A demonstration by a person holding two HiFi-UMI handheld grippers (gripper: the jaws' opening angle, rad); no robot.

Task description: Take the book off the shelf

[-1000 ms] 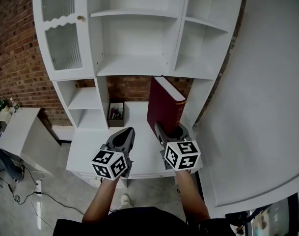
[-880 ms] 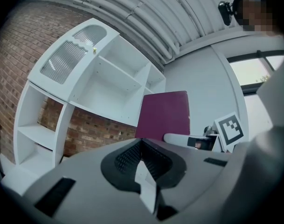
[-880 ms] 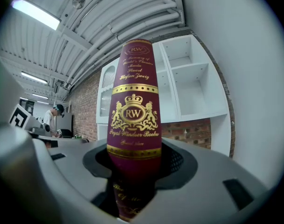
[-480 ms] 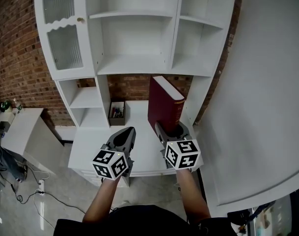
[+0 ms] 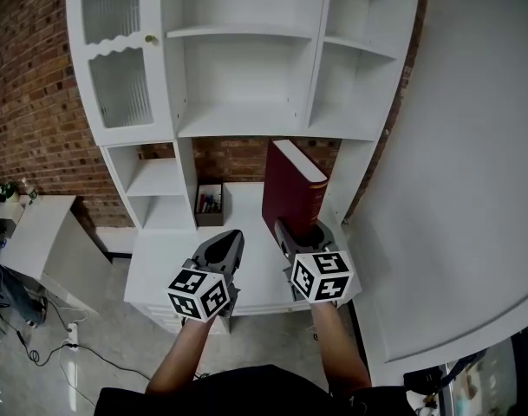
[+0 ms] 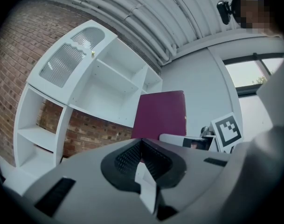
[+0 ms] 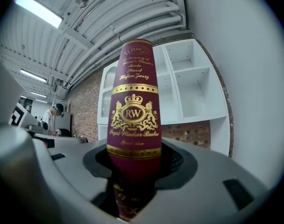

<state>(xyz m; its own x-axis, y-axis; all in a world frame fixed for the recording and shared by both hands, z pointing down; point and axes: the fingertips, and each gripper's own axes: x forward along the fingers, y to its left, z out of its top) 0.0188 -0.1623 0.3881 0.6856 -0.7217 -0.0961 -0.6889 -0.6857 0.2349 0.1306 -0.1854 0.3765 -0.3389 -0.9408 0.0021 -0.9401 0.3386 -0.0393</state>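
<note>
A thick maroon book [image 5: 290, 189] with a gold crest on its spine [image 7: 135, 111] stands upright in front of the white shelf unit [image 5: 246, 111], off its shelves and above the desk top. My right gripper [image 5: 303, 232] is shut on the book's lower end, with one jaw on each cover. My left gripper [image 5: 224, 243] hovers beside it to the left, jaws together and holding nothing. From the left gripper view the book's cover [image 6: 160, 113] shows just beyond the closed jaws [image 6: 141, 146].
The shelf unit has bare open compartments and a ribbed glass door [image 5: 116, 59] at upper left. A small box of pens [image 5: 209, 203] sits at the back of the white desk top [image 5: 172, 258]. A white wall [image 5: 472, 189] stands close on the right, brick wall [image 5: 29, 102] on the left.
Almost nothing differs. The head view has shifted slightly; the book stays upright in my right gripper and the left gripper stays beside it.
</note>
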